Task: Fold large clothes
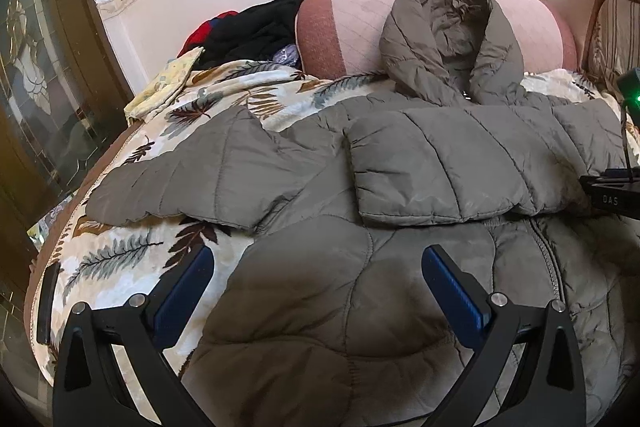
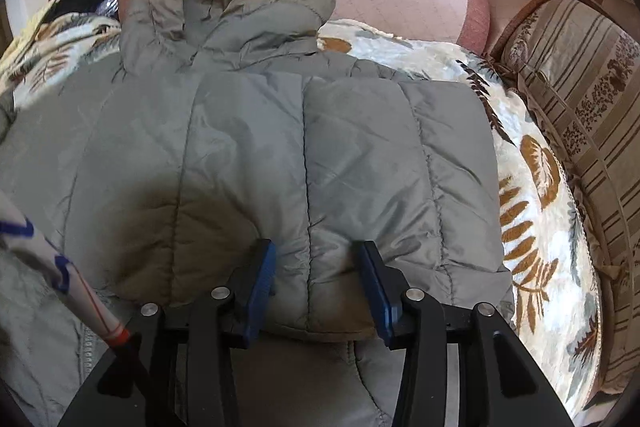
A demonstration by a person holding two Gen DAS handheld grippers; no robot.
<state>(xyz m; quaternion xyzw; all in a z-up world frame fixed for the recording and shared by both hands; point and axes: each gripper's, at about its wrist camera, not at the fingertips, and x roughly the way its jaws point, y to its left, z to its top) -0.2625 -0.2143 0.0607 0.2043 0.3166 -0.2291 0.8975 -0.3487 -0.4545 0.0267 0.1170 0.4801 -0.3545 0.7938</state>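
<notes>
A grey-green quilted hooded jacket [image 1: 360, 267] lies flat on a leaf-patterned blanket [image 1: 120, 259], its hood [image 1: 440, 35] resting against a pink bolster. One sleeve [image 1: 460, 163] is folded across the chest; the other sleeve [image 1: 192, 179] stretches out to the left. My left gripper [image 1: 318, 267] is open and empty above the jacket's lower left body. In the right wrist view my right gripper [image 2: 316, 259] has its jaws partly open around the edge of the folded sleeve [image 2: 320, 167], pads beside the fabric without pinching it.
A pink bolster [image 1: 360, 23] lies behind the hood, with a pile of black and red clothes [image 1: 256, 31] to its left. A wooden door [image 1: 48, 87] stands at the left. A striped sofa cushion [image 2: 580, 99] borders the blanket on the right.
</notes>
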